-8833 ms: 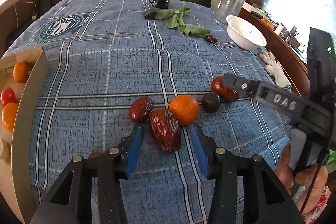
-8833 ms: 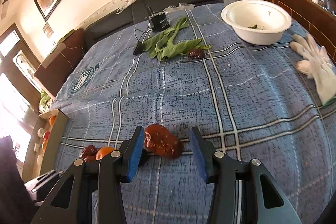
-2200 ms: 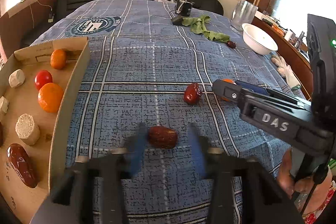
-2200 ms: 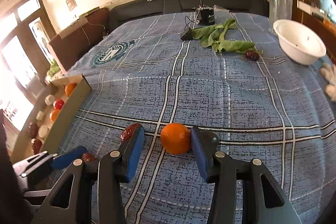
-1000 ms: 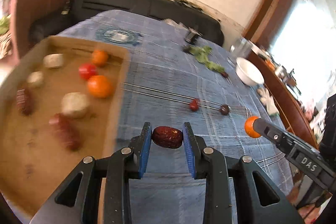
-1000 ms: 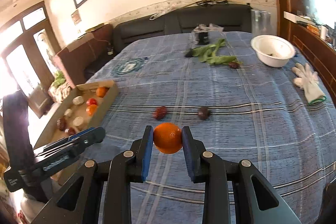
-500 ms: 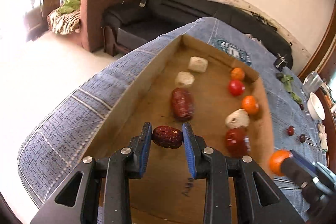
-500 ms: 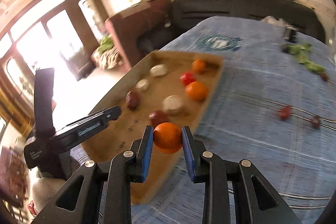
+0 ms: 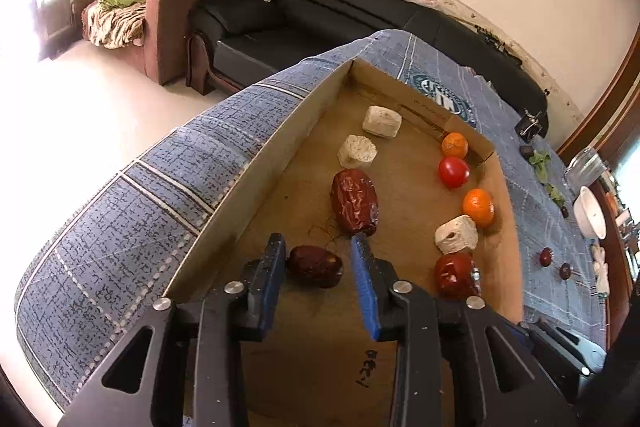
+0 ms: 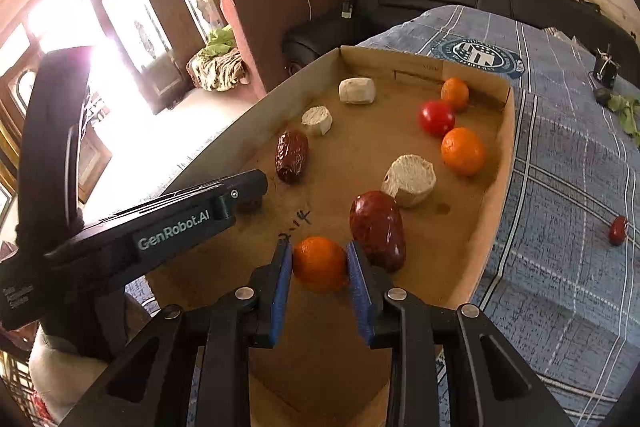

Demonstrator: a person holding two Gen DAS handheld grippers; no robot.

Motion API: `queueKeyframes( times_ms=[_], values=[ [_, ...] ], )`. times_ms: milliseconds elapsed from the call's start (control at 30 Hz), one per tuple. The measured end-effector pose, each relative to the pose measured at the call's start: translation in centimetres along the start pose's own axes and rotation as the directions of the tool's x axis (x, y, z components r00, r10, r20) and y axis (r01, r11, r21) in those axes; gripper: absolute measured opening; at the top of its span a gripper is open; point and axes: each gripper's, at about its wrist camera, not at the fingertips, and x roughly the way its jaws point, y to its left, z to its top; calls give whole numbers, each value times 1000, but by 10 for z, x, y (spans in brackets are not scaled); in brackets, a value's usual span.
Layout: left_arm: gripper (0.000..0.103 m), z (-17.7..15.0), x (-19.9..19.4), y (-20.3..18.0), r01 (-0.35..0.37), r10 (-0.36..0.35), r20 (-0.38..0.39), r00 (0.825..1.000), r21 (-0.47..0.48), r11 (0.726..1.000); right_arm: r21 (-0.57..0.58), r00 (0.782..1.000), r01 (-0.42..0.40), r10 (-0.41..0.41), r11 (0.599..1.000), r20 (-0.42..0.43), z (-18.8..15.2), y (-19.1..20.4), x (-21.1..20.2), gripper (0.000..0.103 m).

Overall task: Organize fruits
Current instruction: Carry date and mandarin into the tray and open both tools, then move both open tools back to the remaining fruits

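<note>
Cardboard walls of the shallow brown tray point(image 9: 256, 163) frame both tools: at left, the left gripper point(image 9: 320, 267) stands spread apart around a small wrinkled dark-red date point(image 9: 315, 265) lying on the tray floor. Further right, the right gripper point(image 10: 320, 263) is clamped on a round orange tangerine point(image 10: 319, 263), beside a glossy red-brown oblong date point(image 10: 378, 229).

Left black two-finger gripper with blue pads point(image 9: 320, 267): fingers spread apart, angled down and forward, gap on right-pad side, left pad at or near small dark red wrinkled date point(image 9: 315, 265) between them; contact unclear. Its body point(image 10: 160, 227) also shows in right view, stretching in from left, tip low. Right black two-finger gripper with blue pads point(image 10: 319, 265): fingers closed in, both pads pressing round orange mandarin point(image 10: 319, 263), held raised, tilted downward.
</note>
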Motion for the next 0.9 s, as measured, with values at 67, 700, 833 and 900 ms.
queueKeyframes(
  times_ms=[67, 700, 833, 900],
  values=[
    [47, 0, -7, 2, 21, -21, 6, 1000, -7, 1000, 0, 1000, 2, -2, 1000, 2, 0, 1, -1, 33],
    [65, -37, -77, -88, 31, -61, 130, 990, 222, 974, 327, 962, 75, -154, 942, 224, -65, -82, -113, 59],
    [65, -57, -80, -127, -15, -38, 148, 988, 343, 939, 414, 955, 119, -218, 903, 201, -81, -109, -126, 59],
    [65, -66, -79, -141, -25, -32, 142, 989, 383, 923, 442, 953, 111, -221, 890, 206, -88, -120, -135, 59]
  ],
)
